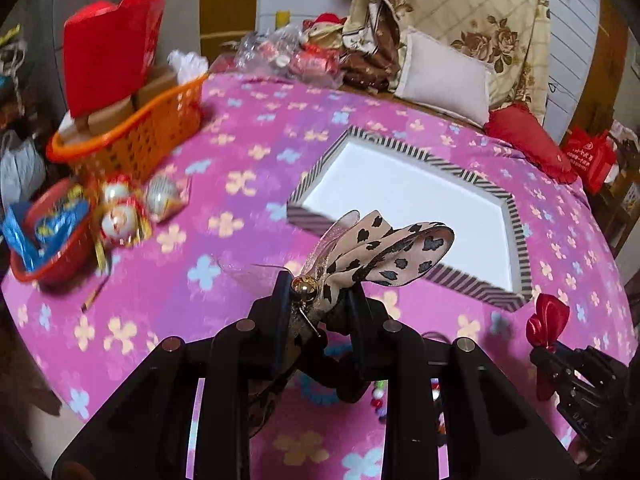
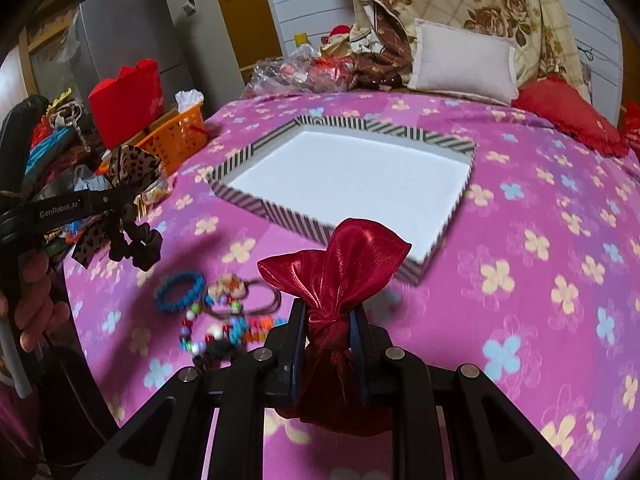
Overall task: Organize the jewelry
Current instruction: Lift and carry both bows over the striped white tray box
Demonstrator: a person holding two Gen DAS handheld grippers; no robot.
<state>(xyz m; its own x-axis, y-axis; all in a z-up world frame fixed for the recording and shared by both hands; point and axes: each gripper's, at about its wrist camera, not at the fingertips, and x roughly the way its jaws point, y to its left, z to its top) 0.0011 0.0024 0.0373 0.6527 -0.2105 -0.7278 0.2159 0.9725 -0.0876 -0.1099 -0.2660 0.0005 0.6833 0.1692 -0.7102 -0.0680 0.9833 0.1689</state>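
Pink flowered bedspread (image 2: 520,208) underneath, both views.

Left gripper (image 1: 318,292): clenched on a leopard-print hair bow (image 1: 384,252) with a gold bead, lifted clear of the cover. Right gripper (image 2: 329,320): clamped on the tied neck of a red organza pouch (image 2: 340,272), also raised.

Beyond both jaws: one striped tray (image 2: 256,200), white inside, nothing in it, flat mid-bed. Broad bare cover on its near and right sides.

Left of the pouch, on the cover: a loose pile of bracelets (image 2: 216,312), blurred, one blue braided one plain, the rest not countable.

At the left edge: one orange basket (image 1: 132,148) holding brown boxes and a red bag; one red bowl (image 1: 52,240) with blue foil in it; three round ornaments (image 1: 120,216) just beside it.

Far end: one white pillow (image 2: 464,60), one red cushion (image 2: 568,116), folded floral quilt (image 2: 500,4).
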